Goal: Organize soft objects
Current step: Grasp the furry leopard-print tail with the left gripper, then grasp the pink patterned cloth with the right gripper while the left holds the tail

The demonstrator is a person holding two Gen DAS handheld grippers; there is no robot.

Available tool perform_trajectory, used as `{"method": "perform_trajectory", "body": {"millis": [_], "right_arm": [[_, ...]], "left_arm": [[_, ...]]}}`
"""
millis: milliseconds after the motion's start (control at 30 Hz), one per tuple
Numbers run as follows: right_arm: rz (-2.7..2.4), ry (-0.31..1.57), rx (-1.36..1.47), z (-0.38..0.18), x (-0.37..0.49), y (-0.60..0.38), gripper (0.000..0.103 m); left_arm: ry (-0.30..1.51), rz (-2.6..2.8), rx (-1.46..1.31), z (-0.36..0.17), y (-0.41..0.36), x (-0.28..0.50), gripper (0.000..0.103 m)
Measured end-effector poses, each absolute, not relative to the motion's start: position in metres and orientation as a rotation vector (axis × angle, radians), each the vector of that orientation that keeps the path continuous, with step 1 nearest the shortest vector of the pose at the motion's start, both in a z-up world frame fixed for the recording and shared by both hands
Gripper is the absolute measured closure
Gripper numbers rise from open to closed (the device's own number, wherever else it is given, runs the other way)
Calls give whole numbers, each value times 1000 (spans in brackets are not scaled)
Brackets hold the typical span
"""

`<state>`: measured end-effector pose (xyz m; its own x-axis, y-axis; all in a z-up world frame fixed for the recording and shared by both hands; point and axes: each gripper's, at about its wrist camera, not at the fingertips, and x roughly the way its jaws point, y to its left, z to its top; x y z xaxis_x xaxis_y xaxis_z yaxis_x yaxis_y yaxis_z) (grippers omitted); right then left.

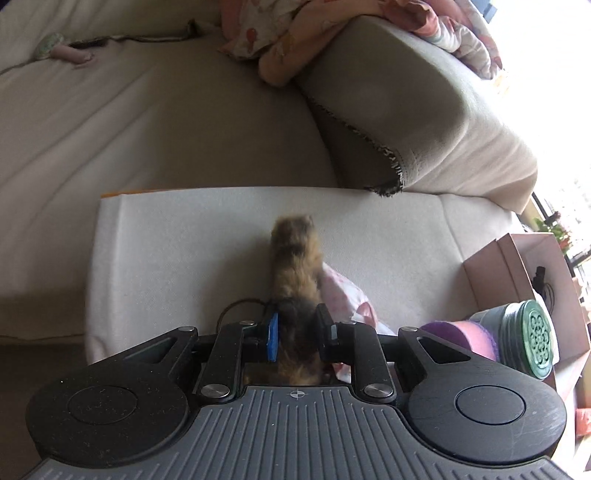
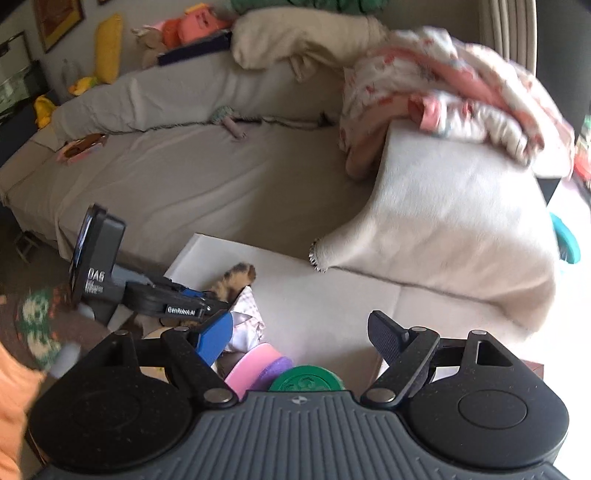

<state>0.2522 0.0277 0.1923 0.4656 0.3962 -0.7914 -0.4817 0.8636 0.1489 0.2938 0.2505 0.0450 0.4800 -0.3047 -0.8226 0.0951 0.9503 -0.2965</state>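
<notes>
Between our left gripper's (image 1: 295,326) fingers sits a furry brown-and-tan plush toy (image 1: 295,266), pinched at its dark lower end with the jaws drawn in close on it; one finger wears a blue pad (image 1: 272,336), the other is black. From the left wrist view the toy stands up and away from us over a pale upholstered ottoman (image 1: 166,251), its tip blurred. Just to the right of the toy, touching it, lies a white cloth with pink print (image 1: 345,299), and a thin dark cord loops (image 1: 236,308) on the ottoman by the blue pad.

Our right gripper (image 2: 301,334) hangs with its fingers spread wide and nothing between them. Below it, near the camera body, we see a pink felt disc (image 2: 249,367), a purple one (image 2: 275,369) behind it and a green embossed round lid (image 2: 306,382), all close together. From the right wrist view the left gripper (image 2: 218,306) shows at left, side on, with the toy's striped end (image 2: 240,277) poking past it over the ottoman's near corner.

Beyond the ottoman runs a beige sofa (image 2: 184,177). Its armrest (image 2: 443,206) carries a rumpled pink-and-white floral blanket (image 2: 454,96). On the seat toward the back lies a small pale green and pink soft toy (image 2: 229,118). Farther off at the sofa's end we make out a yellow plush (image 2: 108,46) and an orange-pink one (image 2: 195,24). A pink cardboard box (image 1: 517,266) stands at the right of the ottoman in the left wrist view
</notes>
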Motion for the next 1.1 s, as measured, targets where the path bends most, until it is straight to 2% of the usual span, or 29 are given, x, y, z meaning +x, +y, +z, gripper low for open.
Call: {"method": "perform_trajectory", "body": {"millis": [33,267,500,567,600,633,667,700,733,933,1100], "right_arm": [[546,968,-81,189,257,31,22],[593,1111,-68,171,286,83,22],[543,1415,-83,102,337,163,24],[484,1450,-138,83,345,179,30],[448,1469,-152,75,348,183,42],[431,1495,-156,68,351,186,62],[435,1523,-159,62,352,188,73],[442,1545,-163,58,352,189,87],[442,1542,-171,58,350,189,95],[552,1362,-96,116,330,174,99],[686,1167,-29,201,298,138,100]], "left_arm": [[1023,-250,-219,45,254,289,84],[894,-157,-230,47,305,222,86],[864,-183,-258,32,310,188,82],[849,-188,-223,32,306,183,82],[846,-193,-211,31,304,181,82],[843,-197,-197,31,300,180,82],[838,-200,-181,31,298,178,82],[831,-200,-164,31,296,177,82],[824,-189,-159,31,293,176,82],[725,-157,-159,34,288,169,86],[650,-135,-232,86,306,163,87]]}}
